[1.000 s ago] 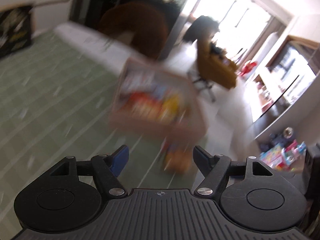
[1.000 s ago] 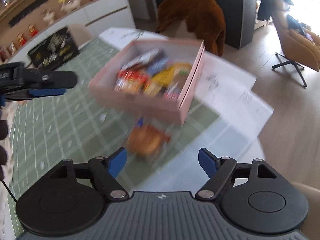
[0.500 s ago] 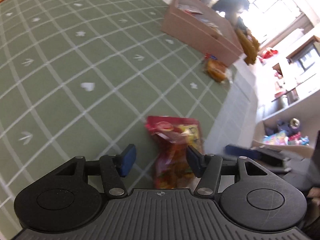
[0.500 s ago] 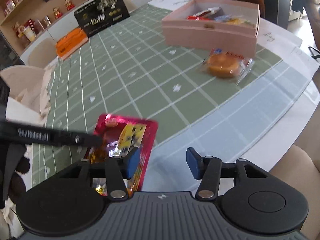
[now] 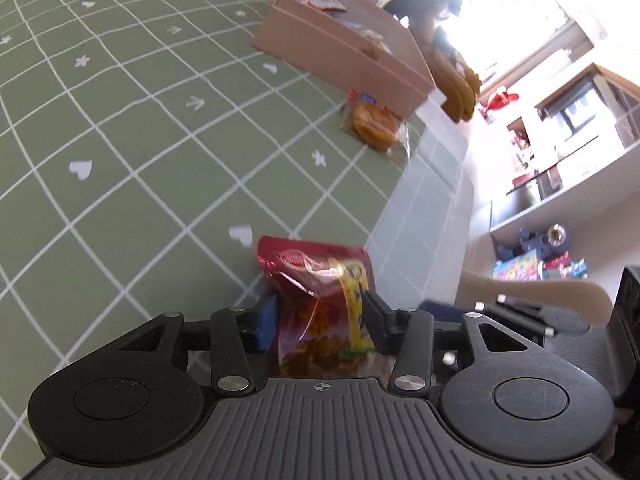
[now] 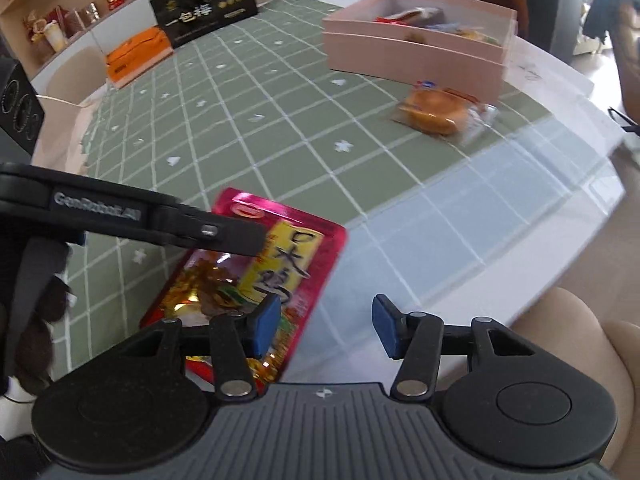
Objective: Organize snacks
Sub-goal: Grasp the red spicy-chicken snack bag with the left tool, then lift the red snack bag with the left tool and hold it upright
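While lying near the front edge of the green checked tablecloth (image 6: 224, 120), red snack pouch (image 5: 324, 300) being pinched between the pads of the left gripper (image 5: 320, 316), crumpling and bulging at the middle, its top end pointing toward the cloth's pale blue border (image 6: 460, 216). Further left and back: orange box (image 6: 136, 56) and black printed box (image 6: 204, 0) sitting along the far edge, well apart from the pouch, with a wide stretch of bare green cloth lying between. Moving rightward: right gripper (image 6: 320, 324) hovering with jaws spread and gripping nothing, its left pad overlapping the pouch's lower corner in view, contact impossible to tell; right pad hanging over the border strip. Further right: wrapped round bun (image 6: 440, 114) resting on the cloth just in front of the pink box (image 6: 412, 56), close beside its wall, touching or not unclear. Pink box standing open near the far right corner, already holding several packets. Beyond the border: white table rim (image 6: 568, 224) curving away, floor beyond.
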The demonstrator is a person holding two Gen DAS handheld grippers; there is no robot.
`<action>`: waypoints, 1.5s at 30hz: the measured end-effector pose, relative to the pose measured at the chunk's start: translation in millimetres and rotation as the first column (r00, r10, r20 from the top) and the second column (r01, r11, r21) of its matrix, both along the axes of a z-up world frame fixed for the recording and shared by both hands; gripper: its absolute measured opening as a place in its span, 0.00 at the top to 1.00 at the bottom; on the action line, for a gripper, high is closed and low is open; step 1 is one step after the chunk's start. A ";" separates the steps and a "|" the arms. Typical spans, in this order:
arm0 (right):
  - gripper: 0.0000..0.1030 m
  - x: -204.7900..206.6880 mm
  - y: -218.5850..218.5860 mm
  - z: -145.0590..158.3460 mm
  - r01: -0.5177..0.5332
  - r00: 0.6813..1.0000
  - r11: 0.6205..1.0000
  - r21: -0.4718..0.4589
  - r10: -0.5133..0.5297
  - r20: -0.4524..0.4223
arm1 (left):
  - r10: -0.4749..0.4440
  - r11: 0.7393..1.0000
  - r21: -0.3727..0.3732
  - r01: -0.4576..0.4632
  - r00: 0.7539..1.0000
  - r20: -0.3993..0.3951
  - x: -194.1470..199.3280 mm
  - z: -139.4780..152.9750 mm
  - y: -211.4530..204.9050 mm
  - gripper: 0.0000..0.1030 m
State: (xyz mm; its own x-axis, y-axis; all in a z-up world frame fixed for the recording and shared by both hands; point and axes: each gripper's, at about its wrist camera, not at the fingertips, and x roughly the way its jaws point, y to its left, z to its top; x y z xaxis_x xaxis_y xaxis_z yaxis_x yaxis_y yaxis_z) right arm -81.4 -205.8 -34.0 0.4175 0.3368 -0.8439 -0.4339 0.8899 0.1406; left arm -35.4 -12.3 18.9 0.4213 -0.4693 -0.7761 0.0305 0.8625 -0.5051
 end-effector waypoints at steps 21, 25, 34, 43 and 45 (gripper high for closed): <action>0.49 -28.7 -6.7 -2.3 0.017 0.995 0.999 -0.049 -0.012 0.100 | -0.096 0.990 0.102 0.095 0.995 0.005 -4.7 20.6 -48.1 0.55; 0.49 -30.1 -8.6 -2.9 0.023 0.994 0.999 -0.050 -0.017 0.107 | -0.065 0.992 0.104 0.070 0.997 -0.047 -5.0 5.9 -42.6 0.67; 0.49 -22.0 -22.8 1.5 0.067 0.995 0.998 -0.003 -0.066 0.069 | 0.048 0.996 0.078 -0.048 0.999 -0.007 -4.6 12.5 -11.4 0.72; 0.46 -17.0 -1.1 -4.7 0.034 0.992 0.998 -0.047 -0.028 0.120 | 0.040 0.998 -0.041 -0.041 0.999 -0.023 1.3 -5.8 -9.9 0.66; 0.46 -16.4 2.0 -5.4 0.021 0.991 0.998 -0.063 -0.012 0.133 | 0.059 0.995 -0.082 -0.059 0.998 -0.002 0.9 -9.8 -11.1 0.64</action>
State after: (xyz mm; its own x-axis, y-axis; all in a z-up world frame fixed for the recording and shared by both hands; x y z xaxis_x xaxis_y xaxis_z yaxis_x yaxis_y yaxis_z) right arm -97.8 -203.8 -39.4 0.5325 0.2763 -0.8001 -0.4300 0.9025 0.0255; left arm -34.6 -23.4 9.1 0.4504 -0.5052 -0.7361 -0.0195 0.8188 -0.5738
